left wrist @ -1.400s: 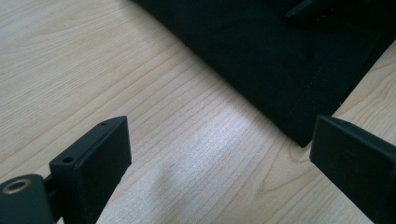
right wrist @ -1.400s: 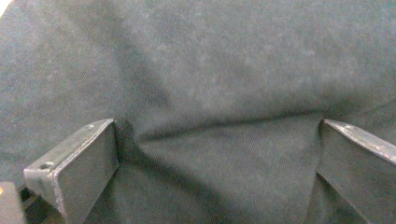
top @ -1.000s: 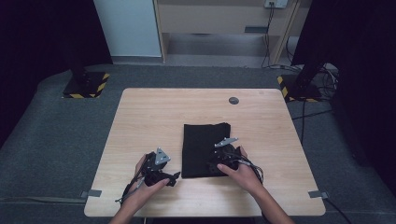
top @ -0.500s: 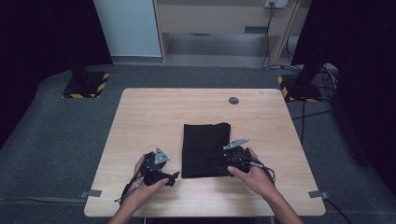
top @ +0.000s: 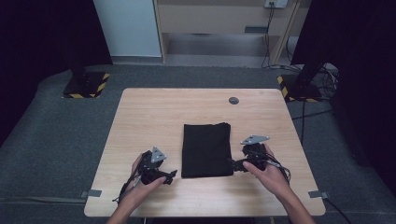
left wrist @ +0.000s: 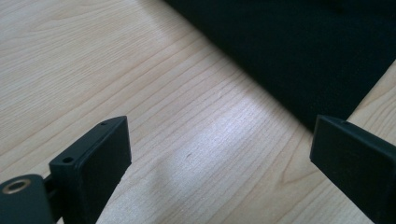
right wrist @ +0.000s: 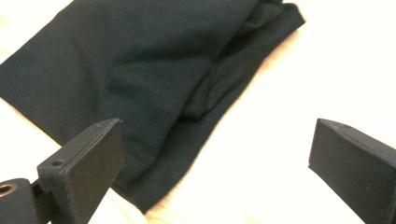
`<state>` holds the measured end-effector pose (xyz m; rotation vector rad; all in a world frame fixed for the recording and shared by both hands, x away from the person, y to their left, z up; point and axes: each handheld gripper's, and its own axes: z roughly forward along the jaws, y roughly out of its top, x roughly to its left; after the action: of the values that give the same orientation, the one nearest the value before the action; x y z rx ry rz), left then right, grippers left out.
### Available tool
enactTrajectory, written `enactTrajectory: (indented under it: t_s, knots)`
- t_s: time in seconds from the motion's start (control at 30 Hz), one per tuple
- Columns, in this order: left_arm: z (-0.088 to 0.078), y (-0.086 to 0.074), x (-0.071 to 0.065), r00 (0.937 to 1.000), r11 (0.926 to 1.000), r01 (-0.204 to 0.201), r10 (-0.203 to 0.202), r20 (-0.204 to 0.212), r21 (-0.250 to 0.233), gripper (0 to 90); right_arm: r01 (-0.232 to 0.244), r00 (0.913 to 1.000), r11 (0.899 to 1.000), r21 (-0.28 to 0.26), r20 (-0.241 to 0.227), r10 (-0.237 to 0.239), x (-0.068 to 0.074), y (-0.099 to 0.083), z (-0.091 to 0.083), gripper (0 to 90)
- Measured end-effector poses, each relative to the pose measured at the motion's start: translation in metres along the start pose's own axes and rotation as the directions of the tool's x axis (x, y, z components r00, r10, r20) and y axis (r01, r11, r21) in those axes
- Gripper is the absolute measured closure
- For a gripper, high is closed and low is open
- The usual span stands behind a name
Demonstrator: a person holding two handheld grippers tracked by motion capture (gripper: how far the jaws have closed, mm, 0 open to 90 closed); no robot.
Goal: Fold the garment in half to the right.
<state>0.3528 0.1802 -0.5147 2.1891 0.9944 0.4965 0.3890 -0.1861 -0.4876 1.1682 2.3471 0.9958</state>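
A folded black cloth (top: pixel 207 148) lies flat near the middle of the wooden table (top: pixel 149 116). My left gripper (top: pixel 172 176) rests on the table just left of the cloth's near left corner, open, with bare wood between its jaws in the left gripper view and the cloth (left wrist: pixel 299 51) beyond them. My right gripper (top: pixel 233 164) sits at the cloth's near right edge, open. In the right gripper view the cloth (right wrist: pixel 140 70) spreads ahead with its layered folded edge showing, and nothing is held between the jaws.
A small dark round disc (top: pixel 233 100) lies on the table's far side. Black-and-yellow striped stand bases (top: pixel 86 85) sit on the grey carpet beyond the left and right far corners. Cables (top: pixel 322 77) trail at the right.
My right gripper has slid right and nearer, off the top of the cloth to its near right edge. The left gripper has stayed in place.
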Motion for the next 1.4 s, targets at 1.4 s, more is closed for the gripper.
enactTrajectory:
  t_s: [1.4]
  knots:
    - [-0.002,-0.017,0.031,0.9960,0.9976,0.069,-0.068,-0.057,0.008,3.8,-0.234,0.9598,0.972,-0.004,0.158,0.232,-0.055,-0.080,-0.013,3.1]
